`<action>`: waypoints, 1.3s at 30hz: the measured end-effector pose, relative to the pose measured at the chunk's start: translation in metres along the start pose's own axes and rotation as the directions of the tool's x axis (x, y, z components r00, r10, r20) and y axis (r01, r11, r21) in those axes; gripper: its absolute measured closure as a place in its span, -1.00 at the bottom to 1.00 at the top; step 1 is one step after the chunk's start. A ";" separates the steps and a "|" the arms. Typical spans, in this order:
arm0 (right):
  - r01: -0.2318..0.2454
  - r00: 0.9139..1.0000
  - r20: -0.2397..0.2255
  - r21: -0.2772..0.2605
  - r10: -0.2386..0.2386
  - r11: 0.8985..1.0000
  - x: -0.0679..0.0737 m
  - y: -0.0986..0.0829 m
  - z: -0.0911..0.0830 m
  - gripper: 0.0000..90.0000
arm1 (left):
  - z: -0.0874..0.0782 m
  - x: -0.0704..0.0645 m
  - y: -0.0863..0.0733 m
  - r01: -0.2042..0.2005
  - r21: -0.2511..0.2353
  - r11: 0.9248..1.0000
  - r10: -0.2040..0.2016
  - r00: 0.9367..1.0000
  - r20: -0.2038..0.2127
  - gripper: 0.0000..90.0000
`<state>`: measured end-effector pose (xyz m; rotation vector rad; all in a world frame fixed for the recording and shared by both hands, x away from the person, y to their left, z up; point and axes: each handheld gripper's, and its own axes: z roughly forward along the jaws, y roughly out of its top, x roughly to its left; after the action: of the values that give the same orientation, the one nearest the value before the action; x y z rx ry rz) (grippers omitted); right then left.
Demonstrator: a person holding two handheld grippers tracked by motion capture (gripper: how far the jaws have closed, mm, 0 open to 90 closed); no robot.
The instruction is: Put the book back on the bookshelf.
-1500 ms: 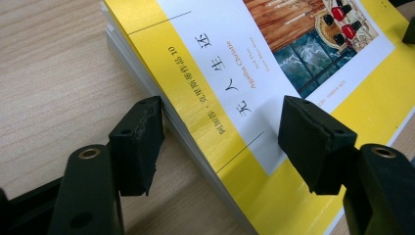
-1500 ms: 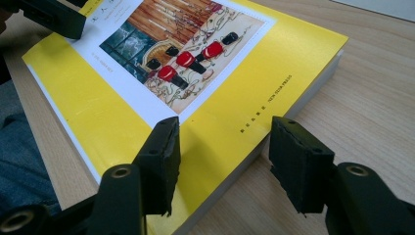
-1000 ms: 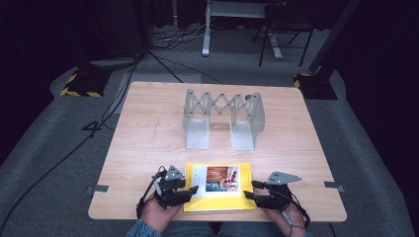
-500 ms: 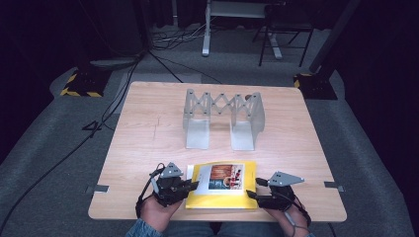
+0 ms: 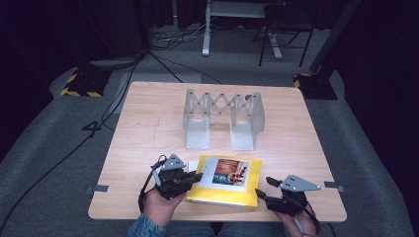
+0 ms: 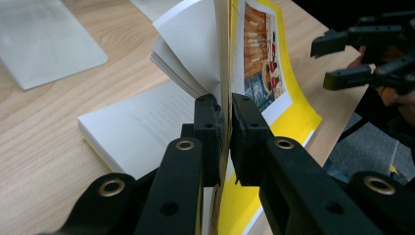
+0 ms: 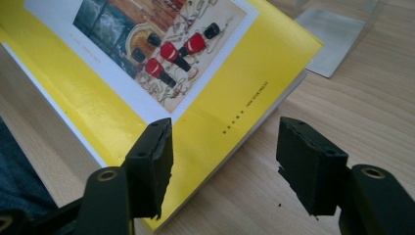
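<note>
**Book cover lifted, rack not yet reached**

Since half a second ago the book (image 5: pixel 226 180) has slid a little toward 3 o'clock on the worktop (image 5: pixel 148 128), and the right gripper (image 5: pixel 263 190) has drawn back from its edge and now sits apart from it at 4 o'clock.

Left gripper (image 5: pixel 195 177) fingers (image 6: pixel 211 132) are pressed together on the yellow cover and a few leaves at the book's left edge; in the left gripper view the cover stands nearly upright while the rest of the pages lie flat or fan loose beneath. Right gripper fingers (image 7: pixel 154 161) are spread wide with nothing between them, hovering just beside the book's near right corner.

As a judgement, the work is at an early stage: one side of the book is pinched, but the block of pages rests on the wood and the second grip is not yet taken. If the book is meant for the rack (image 5: pixel 223 116), standing well apart at 12 o'clock with its slots empty, the whole carry is left.

Pale wood-grain worktop, otherwise bare. Around it lies grey carpet (image 5: pixel 59 148); beyond, the room is dark, with cables (image 5: pixel 123 94), stand legs and a yellow-black striped base (image 5: pixel 79 84) at 10 o'clock.
</note>
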<state>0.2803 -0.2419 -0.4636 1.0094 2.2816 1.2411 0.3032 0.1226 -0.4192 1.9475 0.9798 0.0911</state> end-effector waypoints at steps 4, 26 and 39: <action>0.029 0.999 0.019 -0.020 -0.028 0.999 0.007 0.003 -0.007 -0.14 | -0.001 -0.005 0.010 -0.011 -0.019 1.000 0.011 1.000 -0.002 0.86; 0.217 0.973 -0.066 -0.059 -0.221 0.974 0.054 0.005 0.009 -0.25 | 0.005 -0.022 0.035 -0.050 -0.048 0.998 0.049 0.999 -0.016 0.89; 0.348 0.936 0.057 0.011 -0.348 0.938 0.080 0.000 0.036 -0.22 | 0.005 -0.023 0.035 -0.056 -0.047 0.997 0.055 0.998 -0.006 0.90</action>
<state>0.2466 -0.1626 -0.4814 0.5949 2.2876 1.0472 0.3109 0.0947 -0.3888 1.9323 0.9187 0.1487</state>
